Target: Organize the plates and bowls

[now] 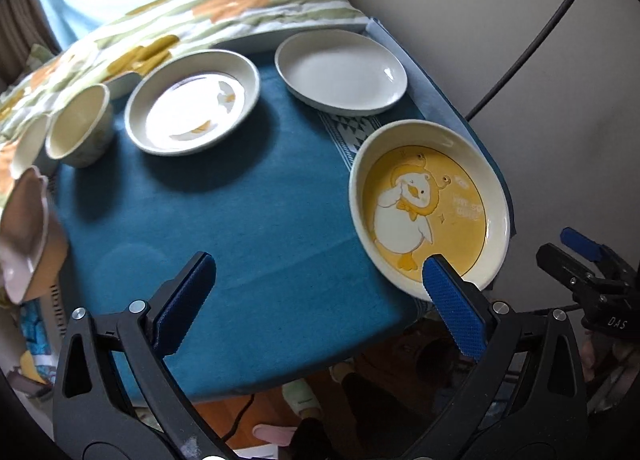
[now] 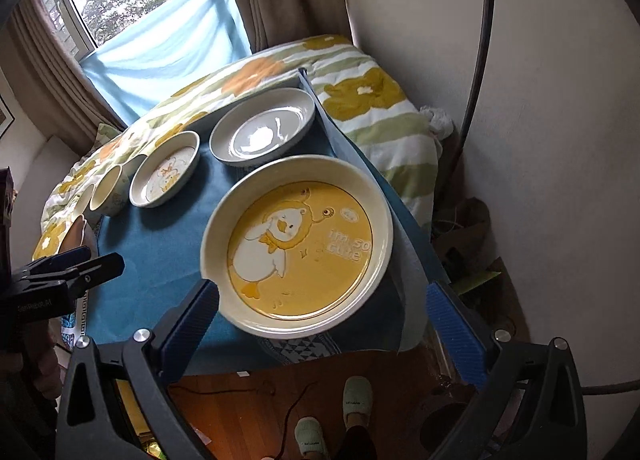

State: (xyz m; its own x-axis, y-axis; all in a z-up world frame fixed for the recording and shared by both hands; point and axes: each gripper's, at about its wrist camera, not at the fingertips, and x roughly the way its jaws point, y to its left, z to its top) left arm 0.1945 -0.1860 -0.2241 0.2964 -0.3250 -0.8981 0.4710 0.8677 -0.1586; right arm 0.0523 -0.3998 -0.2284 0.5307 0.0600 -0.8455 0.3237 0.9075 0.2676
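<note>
A yellow duck plate [image 1: 430, 205] [image 2: 298, 246] lies at the near right edge of the blue-clothed table [image 1: 240, 219] [image 2: 160, 232]. A plain white plate [image 1: 342, 71] [image 2: 264, 131] lies at the far right. A second duck plate [image 1: 192, 101] [image 2: 165, 169] lies left of it, with a cream bowl [image 1: 78, 125] [image 2: 108, 189] further left. My left gripper [image 1: 320, 284] is open and empty over the near table edge. My right gripper [image 2: 324, 304] is open, its fingers on either side of the yellow plate's near rim.
A floral quilt [image 1: 160, 31] [image 2: 360, 99] lies behind the table. More dishes [image 1: 24, 227] sit at the table's left edge. A white wall [image 2: 540, 99] and a black cable stand right. Wooden floor and slippered feet [image 2: 356, 400] are below.
</note>
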